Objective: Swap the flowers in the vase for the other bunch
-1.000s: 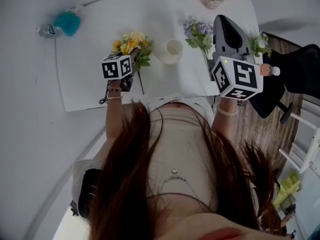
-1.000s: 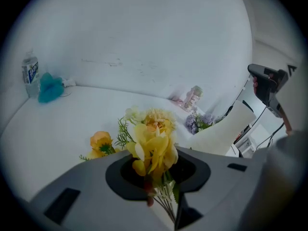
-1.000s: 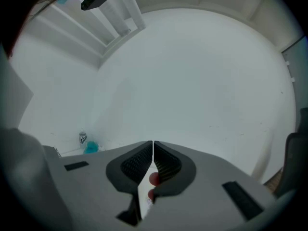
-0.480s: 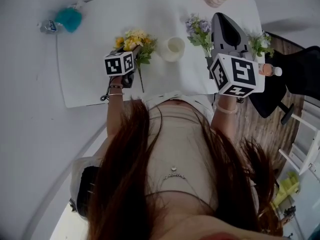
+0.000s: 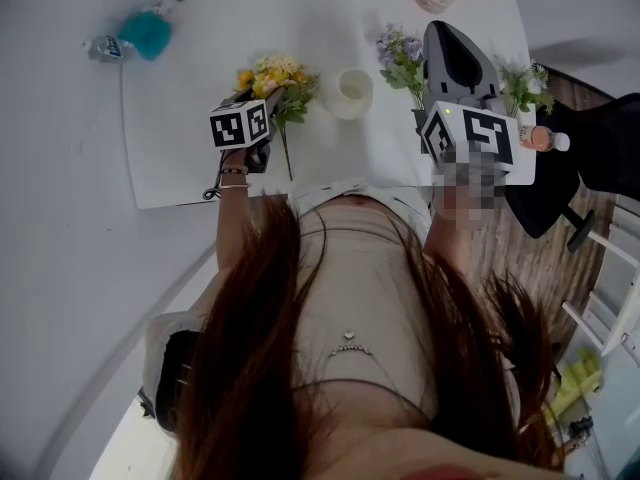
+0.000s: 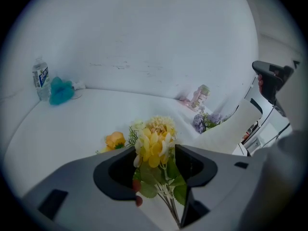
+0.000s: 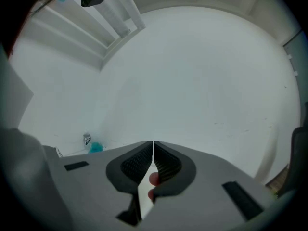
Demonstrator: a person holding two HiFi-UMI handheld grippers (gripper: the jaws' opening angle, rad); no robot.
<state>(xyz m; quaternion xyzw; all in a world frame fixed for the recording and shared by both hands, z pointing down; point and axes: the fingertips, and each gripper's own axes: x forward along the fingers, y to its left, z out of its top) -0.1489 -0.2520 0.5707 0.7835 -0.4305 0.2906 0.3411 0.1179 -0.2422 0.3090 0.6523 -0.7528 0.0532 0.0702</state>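
Now the fingers (image 6: 115,170) of your left gripper (image 6: 154,150) have just been opening round the yellow fabric bouquet (image 6: 155,141), likely releasing it; those of your right gripper (image 7: 153,146) meet, empty.

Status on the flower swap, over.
Left gripper jaws just opening, yellow bunch loose between them on the table. Right gripper shut, empty. Vase empty, purple bunch beside it. Nothing blocking.

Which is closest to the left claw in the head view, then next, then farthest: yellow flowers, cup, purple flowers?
1. Yellow flowers, between the left claw's jaws, which have just been opening.
2. Cup, to the right, mid-table.
3. Purple flowers, farther right still.
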